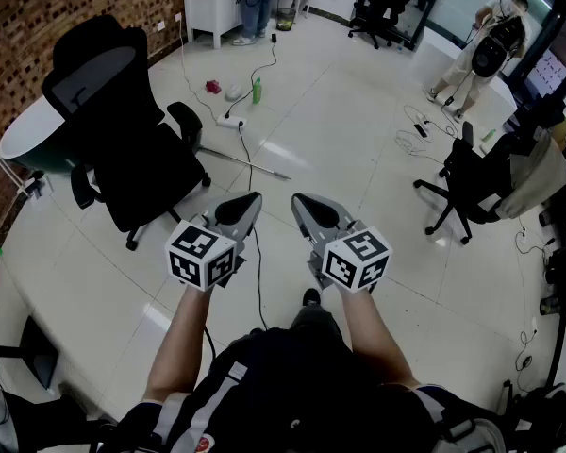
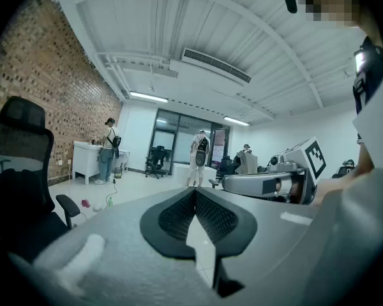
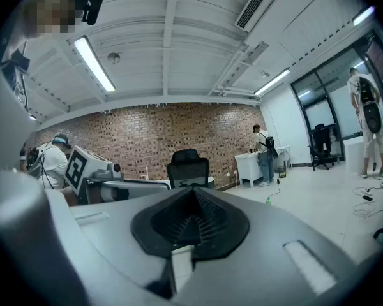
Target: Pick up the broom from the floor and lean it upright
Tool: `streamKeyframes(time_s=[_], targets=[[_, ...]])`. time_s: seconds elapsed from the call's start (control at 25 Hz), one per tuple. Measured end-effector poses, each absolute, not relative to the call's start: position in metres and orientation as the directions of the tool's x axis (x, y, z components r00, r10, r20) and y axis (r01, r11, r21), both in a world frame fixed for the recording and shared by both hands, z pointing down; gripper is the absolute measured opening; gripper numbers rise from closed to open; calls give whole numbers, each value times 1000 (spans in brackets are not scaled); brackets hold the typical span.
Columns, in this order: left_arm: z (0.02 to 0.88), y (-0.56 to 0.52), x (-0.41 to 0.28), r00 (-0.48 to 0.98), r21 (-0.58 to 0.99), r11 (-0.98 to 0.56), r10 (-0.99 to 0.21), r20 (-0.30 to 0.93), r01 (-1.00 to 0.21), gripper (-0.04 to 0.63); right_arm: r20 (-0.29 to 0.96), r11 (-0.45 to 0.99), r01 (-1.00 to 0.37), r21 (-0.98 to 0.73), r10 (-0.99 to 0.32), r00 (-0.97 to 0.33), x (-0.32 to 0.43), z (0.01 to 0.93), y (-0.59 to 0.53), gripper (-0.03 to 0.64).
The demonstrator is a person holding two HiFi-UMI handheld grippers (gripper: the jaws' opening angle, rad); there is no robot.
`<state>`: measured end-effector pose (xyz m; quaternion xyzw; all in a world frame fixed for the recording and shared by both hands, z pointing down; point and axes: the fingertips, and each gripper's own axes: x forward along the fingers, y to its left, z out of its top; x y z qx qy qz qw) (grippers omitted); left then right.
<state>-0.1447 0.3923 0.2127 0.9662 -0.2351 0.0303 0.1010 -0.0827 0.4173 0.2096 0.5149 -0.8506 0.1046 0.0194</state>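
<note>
The broom (image 1: 243,162) shows as a long thin grey pole lying flat on the pale floor, just past the black office chair (image 1: 123,135); its head end is hidden by the chair. My left gripper (image 1: 248,199) and right gripper (image 1: 300,199) are held side by side in the air, short of the pole and apart from it. Both are shut with nothing between the jaws. In the left gripper view the dark pads (image 2: 179,218) meet at the tip and the right gripper (image 2: 268,183) shows beside them. The right gripper view shows shut pads (image 3: 207,222) too, and no broom.
A black cable (image 1: 258,272) runs across the floor under my hands. A white power strip (image 1: 231,122), a green bottle (image 1: 257,91) and loose cables lie further off. A second office chair (image 1: 467,187) stands at the right. People stand at a white desk (image 1: 208,3) and at the far right (image 1: 476,55).
</note>
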Motion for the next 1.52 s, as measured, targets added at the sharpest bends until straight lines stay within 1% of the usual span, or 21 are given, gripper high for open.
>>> streamKeyframes(time_s=[0.28,0.48,0.76,1.0,1.2,1.36,1.52], targets=[[222,367,-126,877,194,-855,-467,116,-481,2,149,452,-873,-184,-865,-480,-61,220,388,3],[236,332,-105,861,195,-839,-485,154,-508,2,142,470,-855,-220,-852,-505,-36,232,347,3],[244,264,-58,834,184,-817,-513,203,-547,2,130,469,-838,-277,-846,-517,27,242,272,3],[236,213,-10,821,142,-817,-520,236,-559,2,163,490,-811,-321,-815,-557,71,252,222,3],[238,175,10,823,128,-828,-500,270,-546,2,174,488,-803,-341,-807,-564,86,252,187,3],[245,144,16,843,146,-843,-474,254,-518,2,197,473,-824,-313,-816,-543,85,260,160,3],[258,92,16,875,165,-870,-422,237,-464,2,238,421,-858,-294,-838,-492,81,273,113,3]])
